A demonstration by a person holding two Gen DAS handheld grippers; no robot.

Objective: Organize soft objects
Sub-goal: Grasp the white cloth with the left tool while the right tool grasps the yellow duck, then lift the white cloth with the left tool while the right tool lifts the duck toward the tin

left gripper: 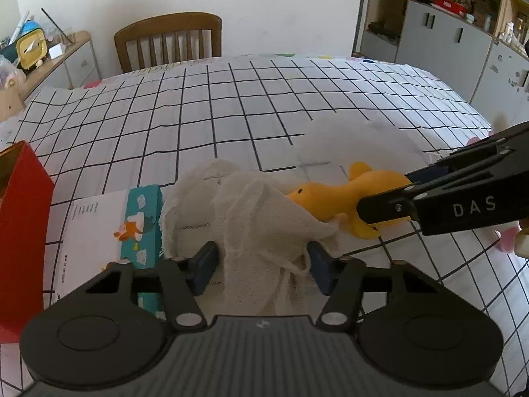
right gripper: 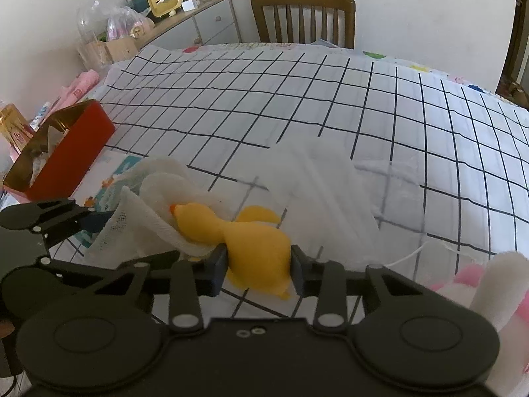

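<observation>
Your left gripper (left gripper: 261,264) clenches the white mesh bag (left gripper: 251,205) to keep its mouth steady, while your right gripper (right gripper: 259,266) grasps the yellow rubber duck (right gripper: 244,241), its head at that mouth, probably for pushing inside.

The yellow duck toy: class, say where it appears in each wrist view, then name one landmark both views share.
Left wrist view: the yellow duck toy lies right of centre, head toward the white mesh cloth, body between the right gripper fingers.
Right wrist view: the duck sits low centre, clamped by that gripper.
Shared landmark: the wooden chair behind the table.
</observation>
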